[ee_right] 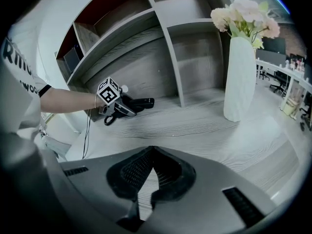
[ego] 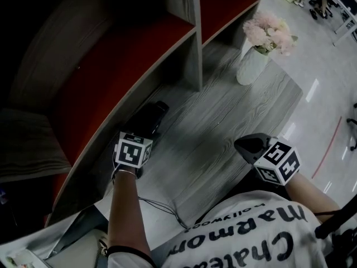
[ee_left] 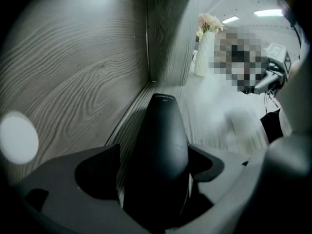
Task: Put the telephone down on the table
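Observation:
The black telephone handset (ego: 150, 118) lies on the grey wood-grain table (ego: 223, 116), along the foot of the shelf unit. My left gripper (ego: 146, 130) points steeply down over it. In the left gripper view the handset (ee_left: 163, 140) runs away between the jaws, with narrow gaps at both sides, so the left gripper (ee_left: 156, 174) is open around it. The right gripper view shows the left gripper (ee_right: 119, 108) on the handset (ee_right: 140, 102), with a coiled cord (ee_right: 108, 120) beside it. My right gripper (ego: 248, 146) hovers over the table's near right part, shut and empty (ee_right: 151, 149).
A white vase of pink flowers (ego: 252, 66) stands at the table's far end (ee_right: 242, 77). A shelf unit with red-backed compartments (ego: 111, 77) and an upright divider (ego: 192, 49) borders the left. A thin cable (ego: 162, 208) trails off the near edge.

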A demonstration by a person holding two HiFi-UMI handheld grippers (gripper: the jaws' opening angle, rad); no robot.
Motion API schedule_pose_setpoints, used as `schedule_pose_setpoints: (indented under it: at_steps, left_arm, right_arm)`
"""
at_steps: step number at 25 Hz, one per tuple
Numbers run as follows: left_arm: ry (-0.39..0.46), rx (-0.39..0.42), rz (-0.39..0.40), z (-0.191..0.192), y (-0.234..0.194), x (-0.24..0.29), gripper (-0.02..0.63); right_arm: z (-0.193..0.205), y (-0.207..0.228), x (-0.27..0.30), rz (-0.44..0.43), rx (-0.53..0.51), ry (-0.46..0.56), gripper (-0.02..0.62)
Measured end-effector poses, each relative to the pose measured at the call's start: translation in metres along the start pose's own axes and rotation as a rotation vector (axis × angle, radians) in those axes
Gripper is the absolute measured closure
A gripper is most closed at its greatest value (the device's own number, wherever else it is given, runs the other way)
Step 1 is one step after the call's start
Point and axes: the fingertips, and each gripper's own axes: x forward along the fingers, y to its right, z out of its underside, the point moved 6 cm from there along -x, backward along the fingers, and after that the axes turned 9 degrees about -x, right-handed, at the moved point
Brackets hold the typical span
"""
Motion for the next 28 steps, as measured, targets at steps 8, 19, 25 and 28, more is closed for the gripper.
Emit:
schedule_pose_setpoints:
  at_steps: [8, 19, 25, 28]
  left_arm:
    - [0.08, 0.014, -0.112, 0.005, 0.004, -0.008, 0.187]
    - [0.16, 0.021, -0.24, 0.01, 0.005, -0.015, 0.132]
    - [0.285, 0.051, -0.398, 0.011, 0.011, -0.04, 0.132]
    - [0.335, 0.03, -0.44, 0.014, 0.015, -0.056, 0.133]
  right_arm:
    - [-0.001, -0.002, -0.002, -0.002, -0.005, -0.002, 0.589]
    - [0.002, -0.007, -0.006, 0.0, -0.001, 0.009, 0.589]
    - [-0.005, -0.006, -0.008, -0.007, -0.007, 0.012, 0.589]
    - [-0.016, -0.011, -0.003, -0.033, -0.037, 0.03, 0.589]
